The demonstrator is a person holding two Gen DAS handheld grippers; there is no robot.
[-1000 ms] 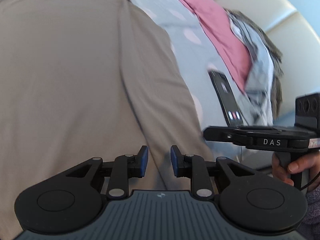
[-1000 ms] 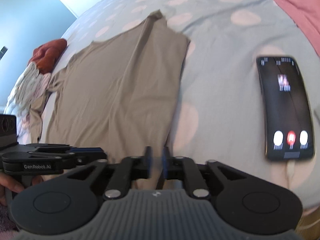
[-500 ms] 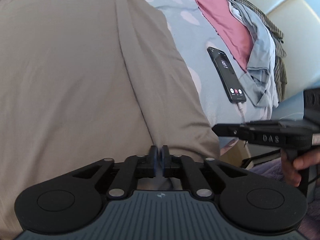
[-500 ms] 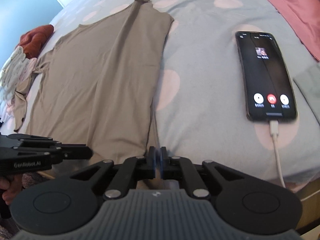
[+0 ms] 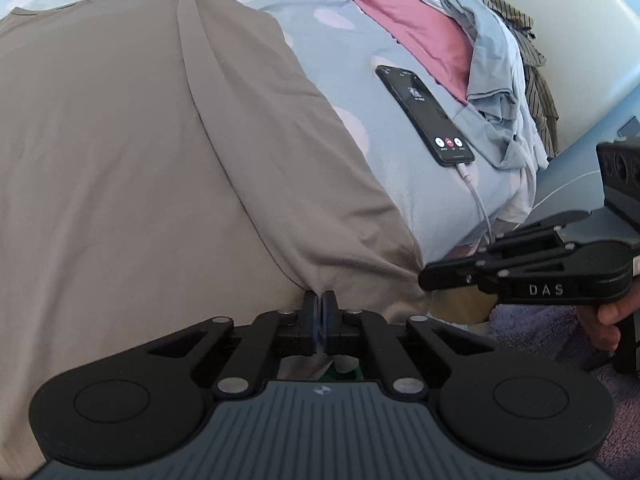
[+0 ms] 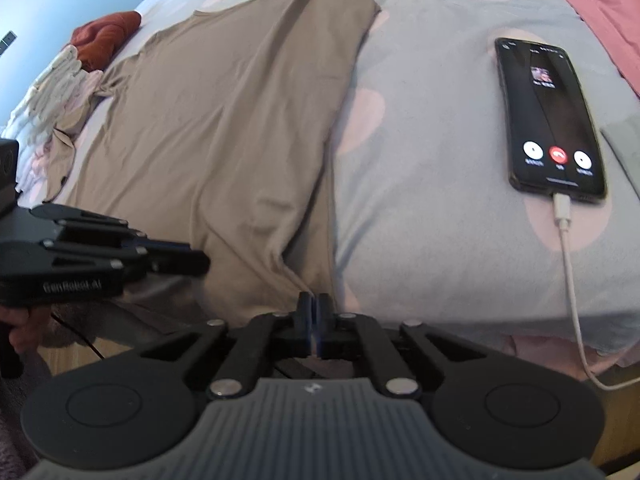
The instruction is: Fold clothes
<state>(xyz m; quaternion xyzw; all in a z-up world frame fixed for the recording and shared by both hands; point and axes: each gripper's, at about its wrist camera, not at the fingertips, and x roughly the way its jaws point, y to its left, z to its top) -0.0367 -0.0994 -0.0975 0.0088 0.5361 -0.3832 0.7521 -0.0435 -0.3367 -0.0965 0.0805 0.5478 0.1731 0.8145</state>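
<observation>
A soft, matt taupe cloth shirt [image 5: 140, 152] lies on a smooth pale-blue cotton-look bedsheet [image 6: 432, 240]. Beside it, a glossy black glass-faced phone [image 6: 550, 120] trails a smooth white plastic cable [image 6: 572, 280]. The left gripper [image 5: 319, 312] and right gripper [image 6: 312, 312] are matt black plastic with small shiny metal pins, over ribbed grey housings.

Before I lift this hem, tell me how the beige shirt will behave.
The beige shirt will probably drape limply: it already puckers where the right tool and left tool pinch it. It looks thin and light. It may drag over the bedsheet and lose its fold.
</observation>
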